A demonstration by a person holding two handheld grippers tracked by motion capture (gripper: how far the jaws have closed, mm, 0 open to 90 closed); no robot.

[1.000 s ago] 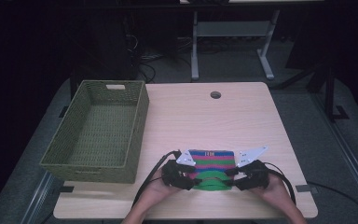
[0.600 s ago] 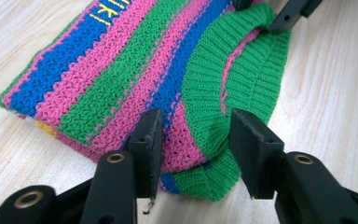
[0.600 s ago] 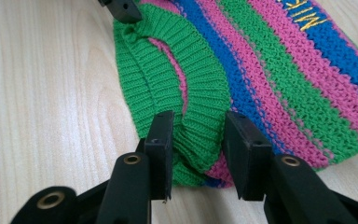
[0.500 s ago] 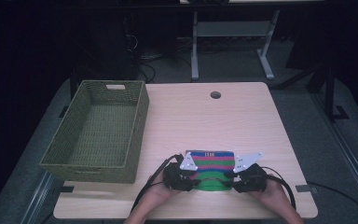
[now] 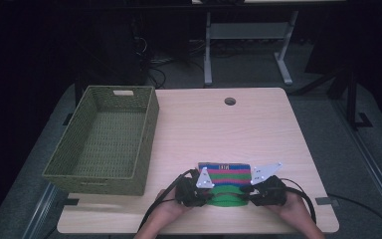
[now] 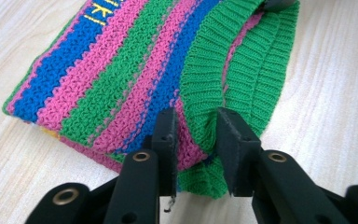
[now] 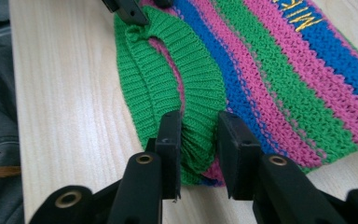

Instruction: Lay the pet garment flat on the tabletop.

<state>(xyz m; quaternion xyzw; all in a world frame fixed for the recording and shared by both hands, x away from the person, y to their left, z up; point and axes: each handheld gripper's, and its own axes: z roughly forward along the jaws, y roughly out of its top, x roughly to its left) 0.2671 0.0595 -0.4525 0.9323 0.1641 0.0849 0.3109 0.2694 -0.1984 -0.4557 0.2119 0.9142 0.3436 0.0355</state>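
Pinching green ribbed hem [image 6: 200,88] of striped knit [image 5: 225,172]: left gripper [image 6: 196,135], right gripper [image 7: 199,140] fingers, just closing; yellow lettering [image 7: 303,16] unreadable.

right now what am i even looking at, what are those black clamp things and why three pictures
No robot here: a person holds a hand-held gripper in each hand. The high view looks down on a wooden table; the left gripper and right gripper sit at its near edge. The other two pictures come from cameras riding on each gripper, looking along its black jaws. On the table lie a green woven basket and a folded striped knit garment in blue, pink and green. Each gripper's jaws have just been closing on the garment's green ribbed edge, which bunches between them, one at each end.
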